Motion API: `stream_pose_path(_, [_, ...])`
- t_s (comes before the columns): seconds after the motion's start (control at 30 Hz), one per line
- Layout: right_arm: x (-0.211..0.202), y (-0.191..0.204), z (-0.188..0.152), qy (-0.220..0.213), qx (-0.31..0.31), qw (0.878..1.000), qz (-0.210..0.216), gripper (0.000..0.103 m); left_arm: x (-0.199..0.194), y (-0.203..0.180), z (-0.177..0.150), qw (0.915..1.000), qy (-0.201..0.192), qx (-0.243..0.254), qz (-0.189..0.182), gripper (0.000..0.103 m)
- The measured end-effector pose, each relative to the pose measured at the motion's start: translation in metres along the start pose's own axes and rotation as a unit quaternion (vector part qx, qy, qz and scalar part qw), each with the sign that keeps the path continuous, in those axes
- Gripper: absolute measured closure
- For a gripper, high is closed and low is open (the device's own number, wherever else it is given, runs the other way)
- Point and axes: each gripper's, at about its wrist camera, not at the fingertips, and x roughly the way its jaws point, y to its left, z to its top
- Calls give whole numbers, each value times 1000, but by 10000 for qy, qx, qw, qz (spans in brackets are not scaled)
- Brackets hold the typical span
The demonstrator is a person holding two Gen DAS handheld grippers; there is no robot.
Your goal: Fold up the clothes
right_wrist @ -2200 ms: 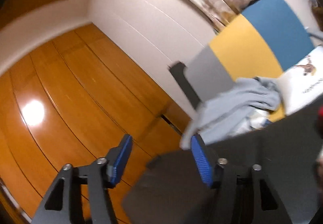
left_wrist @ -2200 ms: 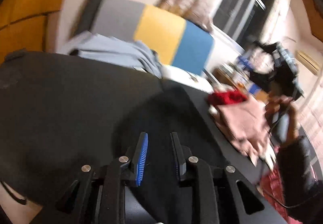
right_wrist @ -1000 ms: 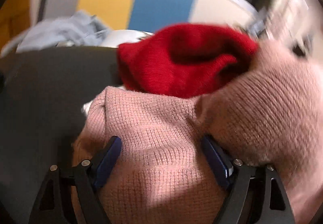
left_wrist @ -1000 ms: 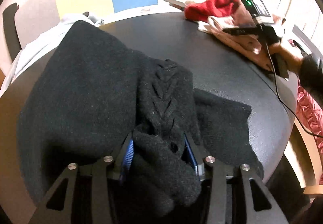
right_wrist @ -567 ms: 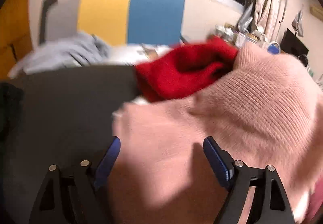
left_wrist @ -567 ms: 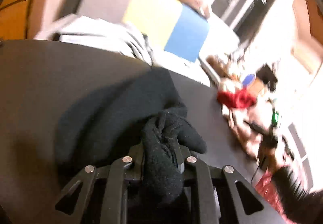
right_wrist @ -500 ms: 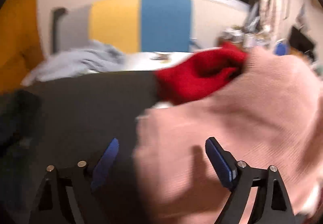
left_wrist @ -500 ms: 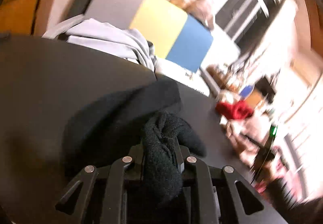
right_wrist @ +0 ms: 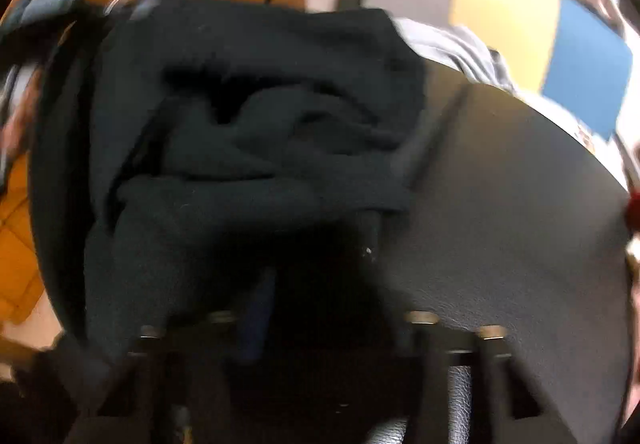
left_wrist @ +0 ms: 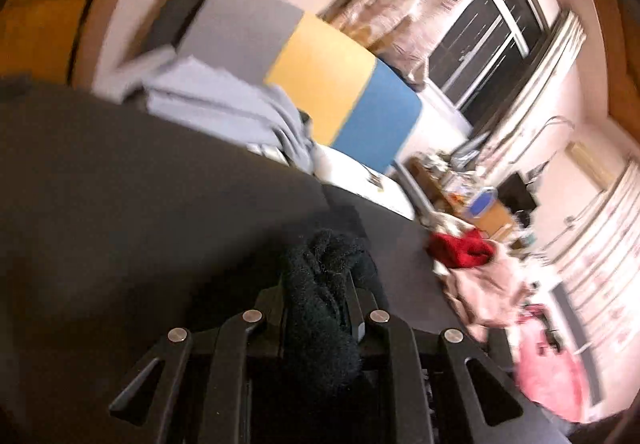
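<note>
Indoors, a dark round table [left_wrist: 120, 172] fills both wrist views, with a black knitted sweater [right_wrist: 248, 116] heaped across its left part. Beyond the far edge stands a grey, yellow and blue chair [left_wrist: 332, 92] draped with pale blue cloth [left_wrist: 224, 104]. Red and pink garments [left_wrist: 476, 264] lie well apart. Pinching a bunch of the sweater, the left gripper [left_wrist: 316, 308] is pressed together; the right gripper [right_wrist: 312, 308] sits blurred under the knit, its spread impossible to tell.

The sweater [right_wrist: 248, 116] lies bunched on the desk [right_wrist: 520, 224] — left of centre; behind it a chair [left_wrist: 320, 84] carries cloth [left_wrist: 224, 104], garments [left_wrist: 480, 276] piled far right
</note>
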Motion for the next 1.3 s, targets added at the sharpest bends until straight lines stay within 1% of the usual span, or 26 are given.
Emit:
stream_pose_path(0.03, [-7,-6,3,-62,197,9998,23,95,-2,8,12,9997,-65,21,221,85])
stream_pose_path(0.1, [-20,-18,8,-185,590,9981,70,95,-7,35,31,9980,-126,-243,563,86])
stream_pose_path(0.2, [-49,-45,15,-577,1302,9898,90,97,-18,85,43,9894,-203,-681,1270,87])
stream_pose_path(0.27, [-80,-76,15,-1054,2019,9737,75,101,-23,115,38,9807,-150,-1018,1660,87])
stream_pose_path(0.37, [-121,-128,0,-1643,3026,9388,-109,101,-23,149,14,9701,85,-1434,1956,83])
stream_pose_path(0.43, [-133,-154,-18,-1649,3490,9218,-355,101,-24,162,-4,9613,284,-1601,2226,81])
stream_pose_path(0.5, [-140,-170,-37,-1531,3744,9124,-623,97,-30,168,-21,9531,318,-1737,2458,79])
stream_pose_path(0.53, [-136,-174,-42,-1459,3797,9116,-602,96,-36,170,-29,9505,255,-1791,2526,78])
stream_pose_path(0.57, [-129,-176,-46,-1349,3856,9113,-519,90,-44,171,-36,9471,156,-1842,2623,76])
stream_pose_path(0.6, [-122,-173,-50,-1240,3838,9138,-483,76,-54,169,-42,9421,27,-1870,2784,75])
stream_pose_path(0.63, [-117,-163,-53,-1132,3727,9196,-504,67,-65,165,-47,9347,-108,-1863,3023,76])
stream_pose_path(0.67, [-112,-153,-55,-1023,3615,9253,-525,51,-76,161,-52,9256,-233,-1839,3299,76])
stream_pose_path(0.7, [-106,-145,-55,-937,3456,9323,-518,44,-87,154,-55,9156,-398,-1786,3581,76])
stream_pose_path(0.73, [-100,-141,-53,-878,3241,9407,-478,44,-98,143,-59,9086,-601,-1699,3768,76])
stream_pose_path(0.77, [-91,-136,-48,-825,2997,9494,-451,44,-107,129,-62,9089,-790,-1575,3780,76])
stream_pose_path(0.83, [-71,-107,-19,-793,2215,9712,-376,39,-109,104,-70,9219,-924,-1287,3536,75])
stream_pose_path(0.87, [-57,-88,0,-782,1707,9817,-323,32,-106,91,-74,9312,-917,-1133,3342,75])
stream_pose_path(0.93, [-31,-56,30,-708,781,9939,-314,22,-80,64,-85,9595,-560,-758,2655,75])
stream_pose_path(0.97, [-15,-40,45,-635,318,9968,-355,18,-62,51,-92,9701,-277,-550,2349,75])
stream_pose_path(1.0, [0,-26,56,-519,-68,9977,-441,18,-42,36,-101,9773,27,-311,2093,75])
stream_pose_path(1.03, [14,-18,64,-372,-271,9978,-467,18,-23,22,-110,9813,323,-39,1899,75])
stream_pose_path(1.1, [41,-8,74,-16,-453,9981,-414,18,11,-9,-132,9818,783,566,1633,75])
stream_pose_path(1.13, [54,-3,79,162,-544,9976,-387,18,23,-18,-140,9815,918,694,1533,75])
stream_pose_path(1.17, [64,1,80,295,-582,9973,-345,25,35,-25,-148,9814,1093,723,1404,75])
stream_pose_path(1.23, [62,1,75,240,-467,9984,-202,42,58,-34,-165,9812,1405,628,1168,74])
stream_pose_path(1.3, [47,-1,61,237,-455,9984,-225,64,68,-46,-172,9822,1199,854,1169,71])
